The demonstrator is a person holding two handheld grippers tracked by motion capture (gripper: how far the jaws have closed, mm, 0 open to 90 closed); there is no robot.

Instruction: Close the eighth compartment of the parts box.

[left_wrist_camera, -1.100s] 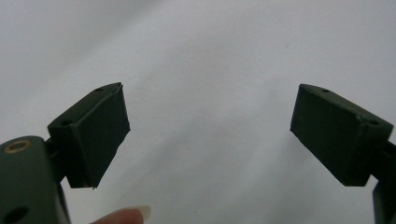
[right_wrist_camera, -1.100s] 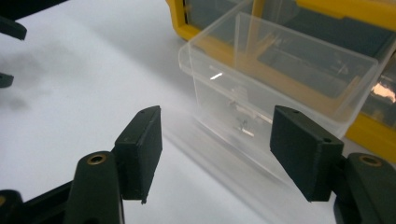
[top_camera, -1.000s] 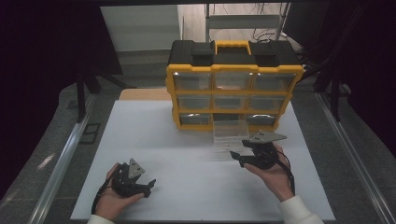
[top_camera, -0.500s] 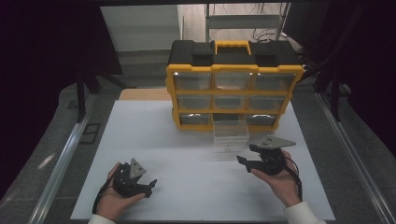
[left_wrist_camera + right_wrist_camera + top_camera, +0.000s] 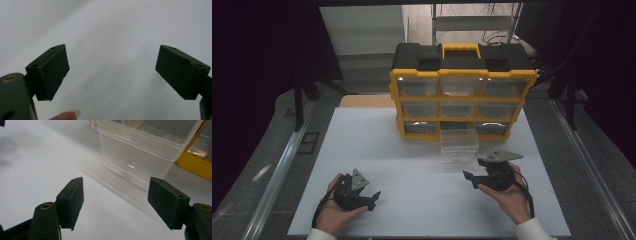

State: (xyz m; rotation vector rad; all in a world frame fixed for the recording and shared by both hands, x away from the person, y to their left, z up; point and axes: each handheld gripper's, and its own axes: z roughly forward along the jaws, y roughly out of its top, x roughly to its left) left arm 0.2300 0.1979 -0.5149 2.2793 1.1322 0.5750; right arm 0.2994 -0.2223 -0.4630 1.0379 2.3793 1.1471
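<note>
Hands low on white surface (image 5: 412, 150); right tool (image 5: 476, 176) w/ jaws just widening, empty, near pulled-out clear plastic drawer (image 5: 458, 145); left tool (image 5: 371, 198) wide open, empty.

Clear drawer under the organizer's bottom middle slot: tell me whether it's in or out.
Out. The drawer sticks forward from the organizer onto the table; the right gripper view shows its clear front exposed.

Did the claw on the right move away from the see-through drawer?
Yes. The right claw, jaws just opening with nothing between them, backed off from the clear drawer toward the near table edge and rightward.
</note>
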